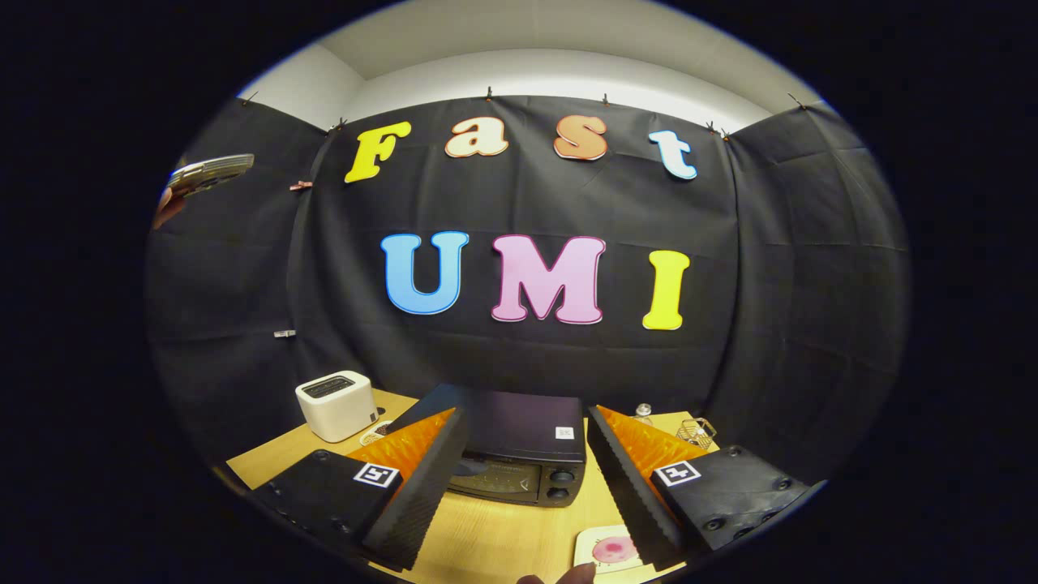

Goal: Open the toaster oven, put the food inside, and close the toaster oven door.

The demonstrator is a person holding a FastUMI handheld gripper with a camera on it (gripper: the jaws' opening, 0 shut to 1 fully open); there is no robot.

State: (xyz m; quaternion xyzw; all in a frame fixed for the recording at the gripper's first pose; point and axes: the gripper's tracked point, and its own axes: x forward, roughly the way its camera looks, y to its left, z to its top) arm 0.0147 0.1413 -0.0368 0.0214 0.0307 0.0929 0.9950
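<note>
A black toaster oven [519, 454] stands on the wooden table [495, 543], beyond my fingers and framed between them. Its door faces me and looks closed, with two knobs on its right side. My gripper [525, 414] is open and holds nothing; the left finger [418, 491] and the right finger [628, 487] are spread wide, well above the table. A pink, round piece of food [614, 550] lies on a small white square plate [590, 542] beside the inner edge of the right finger, nearer to me than the oven.
A white pop-up toaster [335, 404] sits left of the oven. Behind the right finger stand a small glass jar [643, 412] and a wire basket [697, 432]. A person's fingertip [577, 574] shows beside the plate. A hand holds a flat device [207, 173] high on the left.
</note>
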